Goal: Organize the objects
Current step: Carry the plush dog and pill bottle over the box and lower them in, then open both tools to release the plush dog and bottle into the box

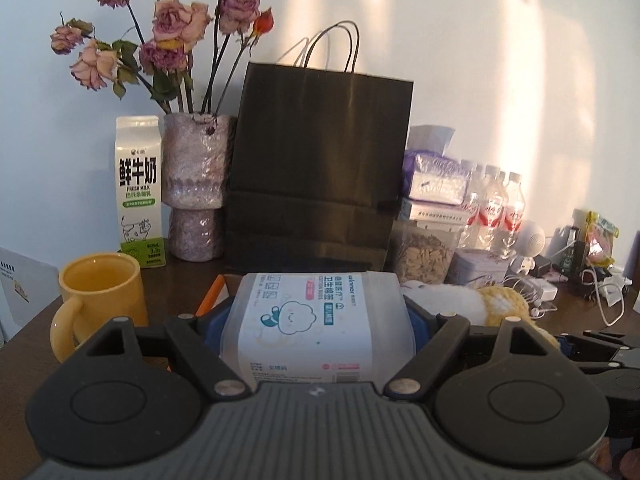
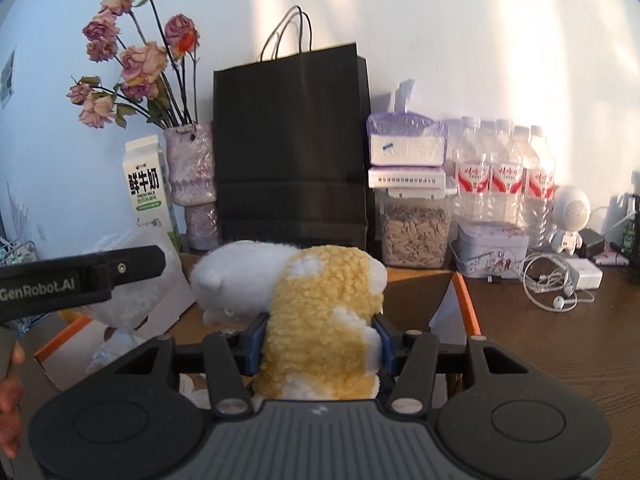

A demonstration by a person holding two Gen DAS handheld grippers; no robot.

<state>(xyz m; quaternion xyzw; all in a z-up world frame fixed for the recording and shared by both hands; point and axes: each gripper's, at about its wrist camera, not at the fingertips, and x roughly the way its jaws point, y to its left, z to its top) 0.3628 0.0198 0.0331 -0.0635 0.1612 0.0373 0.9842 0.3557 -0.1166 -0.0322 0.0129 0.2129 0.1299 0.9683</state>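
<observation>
My left gripper [image 1: 318, 320] is shut on a clear plastic cotton swab box [image 1: 320, 320] with a white and teal label, held above the brown table [image 1: 32, 332]. My right gripper [image 2: 320, 340] is shut on a white and yellow plush toy [image 2: 304, 292], its blue pads [image 2: 253, 344] pressing into the fleece. The toy also shows at the right of the left wrist view as a plush toy [image 1: 472, 300]. In the right wrist view the left gripper's black body [image 2: 80, 276] reaches in from the left, over a cardboard box with orange edges [image 2: 460, 300].
Along the wall stand a milk carton [image 1: 140, 192], a vase of dried roses [image 1: 196, 184], a black paper bag [image 1: 316, 168], a seed jar [image 2: 414, 232] under tissue packs, water bottles [image 2: 504, 176] and a tin [image 2: 492, 252]. A yellow mug [image 1: 100, 296] sits front left. Earphones and chargers [image 2: 560, 280] lie right.
</observation>
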